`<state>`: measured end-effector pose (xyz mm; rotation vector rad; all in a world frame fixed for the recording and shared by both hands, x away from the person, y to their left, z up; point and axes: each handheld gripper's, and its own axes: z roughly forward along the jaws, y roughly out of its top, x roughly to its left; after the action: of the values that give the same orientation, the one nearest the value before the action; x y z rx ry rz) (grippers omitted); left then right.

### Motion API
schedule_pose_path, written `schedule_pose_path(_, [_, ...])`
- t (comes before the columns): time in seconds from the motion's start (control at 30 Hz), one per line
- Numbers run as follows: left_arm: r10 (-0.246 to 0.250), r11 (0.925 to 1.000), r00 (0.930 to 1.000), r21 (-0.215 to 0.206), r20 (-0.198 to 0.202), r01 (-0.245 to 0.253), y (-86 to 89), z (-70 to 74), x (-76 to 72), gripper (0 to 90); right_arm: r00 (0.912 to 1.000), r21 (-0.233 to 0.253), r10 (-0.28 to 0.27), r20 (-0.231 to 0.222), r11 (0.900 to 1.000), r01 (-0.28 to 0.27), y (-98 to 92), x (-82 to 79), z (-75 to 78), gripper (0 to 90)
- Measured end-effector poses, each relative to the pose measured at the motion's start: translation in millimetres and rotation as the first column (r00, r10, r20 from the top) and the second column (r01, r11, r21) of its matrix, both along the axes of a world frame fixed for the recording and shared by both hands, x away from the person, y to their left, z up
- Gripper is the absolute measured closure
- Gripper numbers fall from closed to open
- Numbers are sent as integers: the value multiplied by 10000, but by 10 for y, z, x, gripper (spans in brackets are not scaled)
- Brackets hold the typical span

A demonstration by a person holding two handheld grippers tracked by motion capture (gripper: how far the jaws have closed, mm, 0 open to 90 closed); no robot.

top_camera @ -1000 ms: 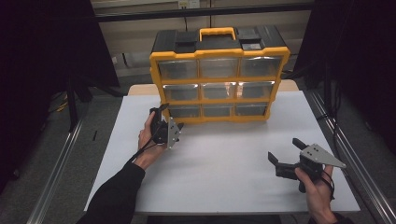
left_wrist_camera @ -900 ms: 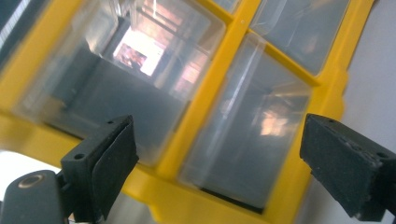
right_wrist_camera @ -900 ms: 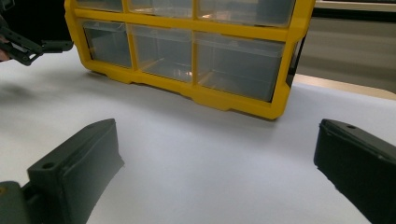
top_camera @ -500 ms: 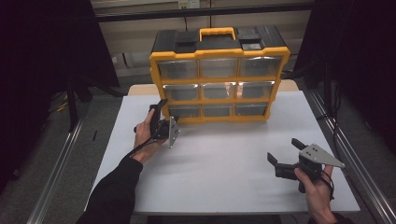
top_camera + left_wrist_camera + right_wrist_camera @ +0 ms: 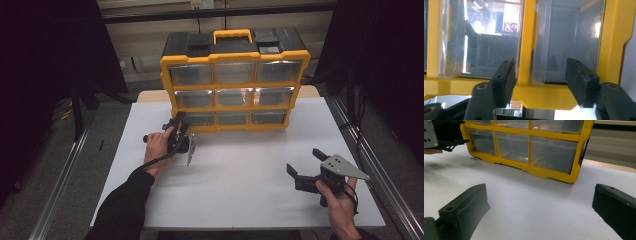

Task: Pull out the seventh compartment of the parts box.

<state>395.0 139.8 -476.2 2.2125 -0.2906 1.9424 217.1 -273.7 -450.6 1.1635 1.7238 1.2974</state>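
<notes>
Cabinet: yellow-framed drawer cabinet [image 5: 234, 85] with black top and yellow carry handle [image 5: 232, 36], standing upright at the far middle of the white table [image 5: 240, 170]; three rows of three clear drawers face the person.
Drawers: all nine sit flush in the frame in the high view; contents cannot be made out.
Left gripper: left gripper [image 5: 176, 126] held by the left hand [image 5: 159, 146] at the cabinet's lower left corner, rolled onto its side, its grey plate [image 5: 191, 150] on edge just above the table.
Left jaws: apart; in the left gripper view the left gripper [image 5: 541, 72] has one jaw before a yellow divider [image 5: 527, 42] and the other before a clear drawer front [image 5: 569, 40], close to the frame; contact cannot be confirmed.
Right gripper: right gripper [image 5: 306, 164] held by the right hand [image 5: 337, 197] over the near right of the table, well apart from the cabinet, grey three-cornered plate on top.
Right jaws: spread wide with nothing between them; in the right gripper view the right gripper [image 5: 541, 202] frames bare table, with the cabinet's bottom row beyond.
Surroundings: dark floor and metal rails [image 5: 65, 175] on both sides of the table.
</notes>
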Motion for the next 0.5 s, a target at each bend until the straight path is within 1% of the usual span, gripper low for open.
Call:
schedule_pose_path(0.03, [-53, 10000, 10000, 16, -71, 53, 3, -4, 12, 451, 10000, 19, 0, -15, 10000, 0, 1, -2, 2, 0])
schedule_pose_path(0.07, [-22, 9995, 9999, 319, -153, 26, -4, 14, 19, 456, 10000, 6, 1, -7, 10000, -1, 1, -1, 0, 0])
schedule_pose_path(0.1, [-31, 9996, 9992, 272, -404, 42, -3, 1, 31, 469, 10000, 37, -4, -45, 10000, 4, 2, -1, 0, 0])
schedule_pose_path(0.13, [-31, 9996, 9992, 272, -404, 42, -3, 1, 31, 475, 10000, 37, -4, -45, 10000, 4, 2, -1, 0, 0])
schedule_pose_path(0.17, [67, 9987, 9996, 502, -275, -53, -7, 2, 31, 475, 10000, 26, 4, -30, 10000, -4, 1, 3, -1, 0])
schedule_pose_path(0.2, [-40, 9990, 9988, 442, -495, 62, -5, -2, 48, 518, 10000, 26, 5, -31, 10000, -5, 2, 4, -1, 0])
schedule_pose_path(0.23, [-40, 9990, 9988, 442, -495, 62, -5, -2, 48, 518, 10000, 17, 3, -23, 10000, -2, 4, 3, 0, 0])
schedule_pose_path(0.27, [-6, 9978, 9993, 659, -372, 31, -13, 6, 57, 513, 10000, 17, 21, -25, 10000, -21, 5, 2, 0, 0])
schedule_pose_path(0.3, [-69, 9996, 9998, 264, -181, 74, -7, -16, 61, 505, 10000, 10, 13, -24, 10000, -13, 5, 1, 0, 0])
schedule_pose_path(0.33, [-596, 9981, 9982, -125, 52, 596, 4, -65, 114, 486, 10000, 13, 23, -27, 10000, -23, 4, 2, 0, 0])
schedule_pose_path(0.37, [306, 9982, 9989, 529, -367, -287, -21, -15, 57, 488, 10000, 24, 5, -30, 10000, -5, 3, 2, 0, 0])
schedule_pose_path(0.4, [-17, 9978, 9994, 657, -344, 40, -28, -15, 73, 499, 10000, 13, 14, -25, 10000, -14, 1, 4, -1, 0])
schedule_pose_path(0.43, [53, 9984, 9992, 558, -396, -30, -27, -25, 73, 528, 10000, 18, 5, -28, 10000, -5, 1, 4, -1, 0])
schedule_pose_path(0.47, [188, 9984, 9995, 535, -244, -175, -28, -27, 72, 533, 10000, 18, 8, -27, 10000, -8, 0, 3, -1, 0])
schedule_pose_path(0.5, [191, 9996, 9994, -196, -274, -197, -11, -62, 82, 550, 10000, 12, 14, -23, 10000, -14, -2, 3, -1, 0])
